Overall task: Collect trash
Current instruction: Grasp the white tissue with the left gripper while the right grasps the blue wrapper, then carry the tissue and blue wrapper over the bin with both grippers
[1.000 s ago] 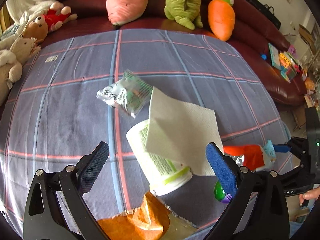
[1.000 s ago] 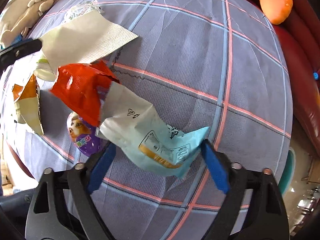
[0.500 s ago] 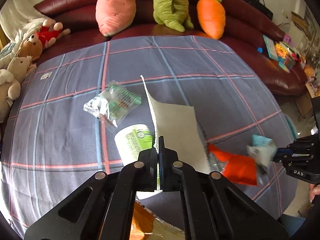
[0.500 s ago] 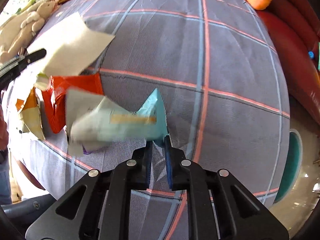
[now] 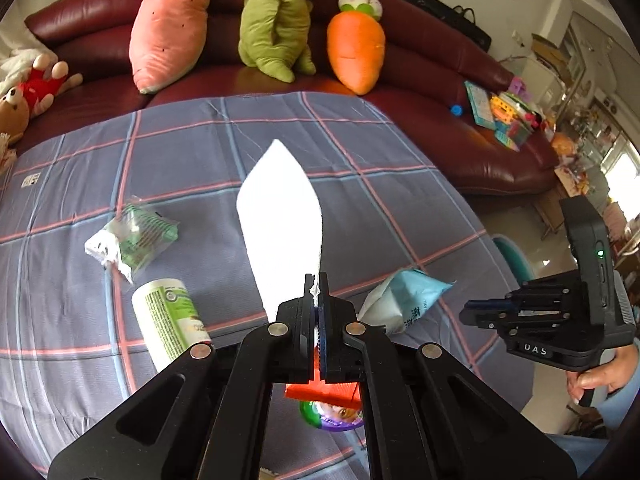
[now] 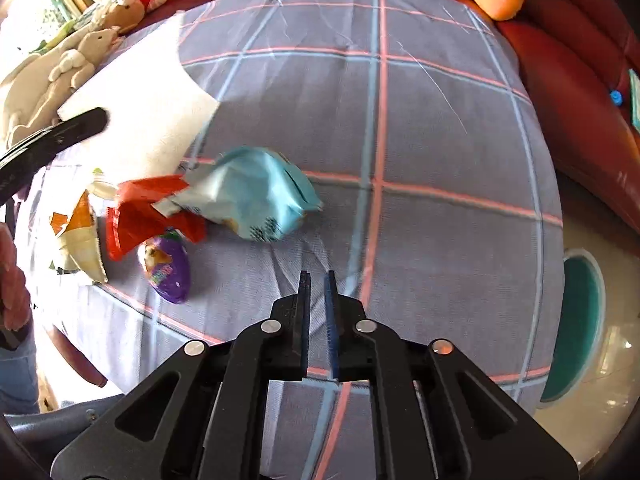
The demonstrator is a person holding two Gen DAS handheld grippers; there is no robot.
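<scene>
The left gripper (image 5: pixel 317 292) is clamped on the lower edge of the white paper towel (image 5: pixel 280 216), which stands up limp above the middle of the checked cloth (image 5: pixel 380 184). The right gripper (image 6: pixel 318 292) has its jaws drawn nearly together with nothing between them, and the light-blue snack bag (image 6: pixel 256 196) lies loose on the cloth ahead of it, touching the red wrapper (image 6: pixel 144 212) near the cloth's left edge. Bag and towel look feather-light and crinkly, likely slippery, so a firm pinch on a flat crimped end seam should hold best.
</scene>
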